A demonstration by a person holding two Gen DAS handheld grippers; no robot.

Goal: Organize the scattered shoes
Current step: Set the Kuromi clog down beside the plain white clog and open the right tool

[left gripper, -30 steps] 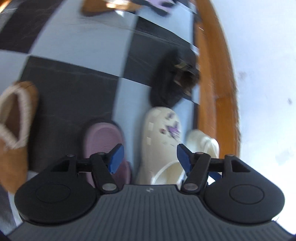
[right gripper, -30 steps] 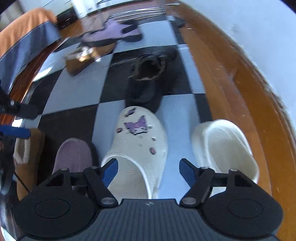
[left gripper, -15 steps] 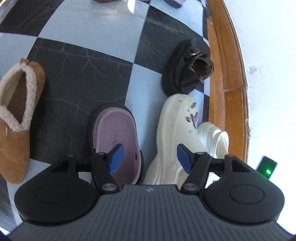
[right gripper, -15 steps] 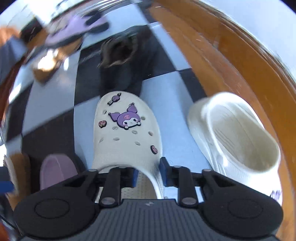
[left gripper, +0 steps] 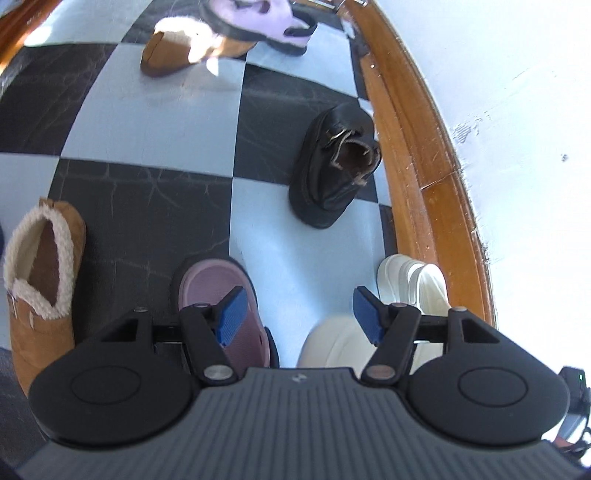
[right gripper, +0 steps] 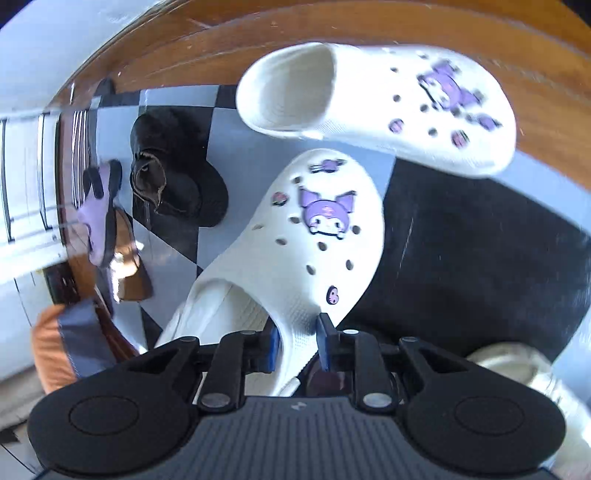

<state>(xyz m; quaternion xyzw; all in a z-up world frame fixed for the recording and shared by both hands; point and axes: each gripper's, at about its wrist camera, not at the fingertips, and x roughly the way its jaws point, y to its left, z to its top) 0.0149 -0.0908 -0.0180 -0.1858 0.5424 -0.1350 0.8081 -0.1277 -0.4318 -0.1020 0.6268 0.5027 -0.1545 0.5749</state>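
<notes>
The right gripper point(right gripper: 295, 341) has its blue pads pinched on the side wall of a white clog point(right gripper: 295, 236), beside the heel opening; the clog's toe points away from the gripper and carries a purple charm point(right gripper: 327, 212). Just beyond that toe, and a little to the right, its mate point(right gripper: 373, 107) lies crosswise on the checkered floor point(right gripper: 480, 258), close to the toe but apart from it. Farther off to the left sits a black loafer point(right gripper: 177, 173), and beyond it a lilac slipper point(right gripper: 98, 218), blurred.

The left gripper point(left gripper: 297, 312) is wide open and holds nothing. Right under its left finger lies a mauve slipper point(left gripper: 216, 284); under its right finger is a blurred white clog, with the other white one point(left gripper: 413, 280) just past it against the wooden baseboard point(left gripper: 424, 177). To the left lies a tan fleece slipper point(left gripper: 40, 280). Ahead is the black loafer point(left gripper: 334, 166), and at the far end a second tan slipper point(left gripper: 184, 48) touches the lilac slipper point(left gripper: 266, 22).
</notes>
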